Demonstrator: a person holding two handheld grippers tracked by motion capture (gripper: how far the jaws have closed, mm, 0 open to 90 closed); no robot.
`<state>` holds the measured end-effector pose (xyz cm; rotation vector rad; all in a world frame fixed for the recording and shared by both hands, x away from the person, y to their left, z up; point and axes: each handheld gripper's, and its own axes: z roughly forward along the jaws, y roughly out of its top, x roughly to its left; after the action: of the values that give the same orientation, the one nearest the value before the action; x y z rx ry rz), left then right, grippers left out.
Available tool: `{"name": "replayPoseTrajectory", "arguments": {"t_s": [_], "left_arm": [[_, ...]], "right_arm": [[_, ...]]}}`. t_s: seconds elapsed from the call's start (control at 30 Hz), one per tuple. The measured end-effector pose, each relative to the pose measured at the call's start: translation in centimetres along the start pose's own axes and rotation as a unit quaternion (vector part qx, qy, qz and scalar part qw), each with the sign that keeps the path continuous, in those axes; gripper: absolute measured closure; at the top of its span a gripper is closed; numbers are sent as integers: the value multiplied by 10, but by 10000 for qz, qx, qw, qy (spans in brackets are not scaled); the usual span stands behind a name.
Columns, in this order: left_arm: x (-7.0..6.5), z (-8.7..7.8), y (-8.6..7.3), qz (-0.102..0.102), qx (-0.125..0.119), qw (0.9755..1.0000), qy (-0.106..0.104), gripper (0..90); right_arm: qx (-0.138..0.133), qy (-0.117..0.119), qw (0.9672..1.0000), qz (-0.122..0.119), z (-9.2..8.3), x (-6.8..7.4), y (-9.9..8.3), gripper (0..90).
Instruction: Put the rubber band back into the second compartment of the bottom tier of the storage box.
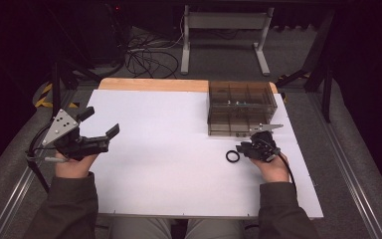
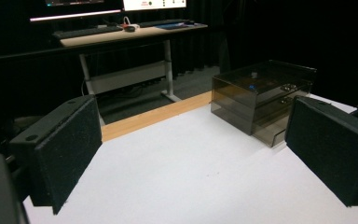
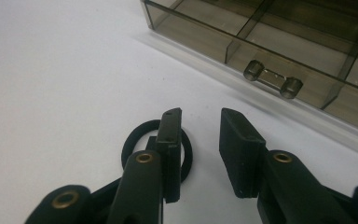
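A black ring [image 1: 233, 156] lies flat on the white table top [image 1: 169, 169], a little in front of a smoky clear compartment box [image 1: 241, 107]. My right gripper [image 1: 242, 148] is low over the ring. In the right gripper view its jaws stand a small gap apart, and its left finger [image 3: 170, 154] covers part of the ring [image 3: 129, 147]; the right gripper [image 3: 200, 114] presses on nothing. My left gripper [image 1: 99, 122] hovers wide open at the table's left edge, with nothing between its pads [image 2: 70, 144].
The box [image 3: 261, 37] has a drawer with a small clear handle [image 3: 272, 79] facing the right gripper. It stands at the back right of the table [image 2: 261, 93]. A wooden strip [image 1: 149, 84] runs along the far edge. Cables and a desk frame lie on the floor beyond.
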<state>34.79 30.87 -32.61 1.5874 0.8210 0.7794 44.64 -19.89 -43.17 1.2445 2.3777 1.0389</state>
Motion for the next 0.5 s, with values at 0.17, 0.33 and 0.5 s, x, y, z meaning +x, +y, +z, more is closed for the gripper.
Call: {"name": "replayPoseTrajectory", "arguments": {"t_s": [0.17, 0.33, 0.5], "left_arm": [[-1, 0, 0, 16, 11, 10000, 1, 48], [-1, 1, 0, 46, 53, 10000, 1, 48], [-1, 2, 0, 45, 35, 10000, -5, 48]], "right_arm": [[110, 28, 9999, -19, 5, 1, -1, 708], [189, 29, 9998, -56, 9, 2, -2, 716], [289, 21, 9995, -83, 12, 3, -3, 727]]}}
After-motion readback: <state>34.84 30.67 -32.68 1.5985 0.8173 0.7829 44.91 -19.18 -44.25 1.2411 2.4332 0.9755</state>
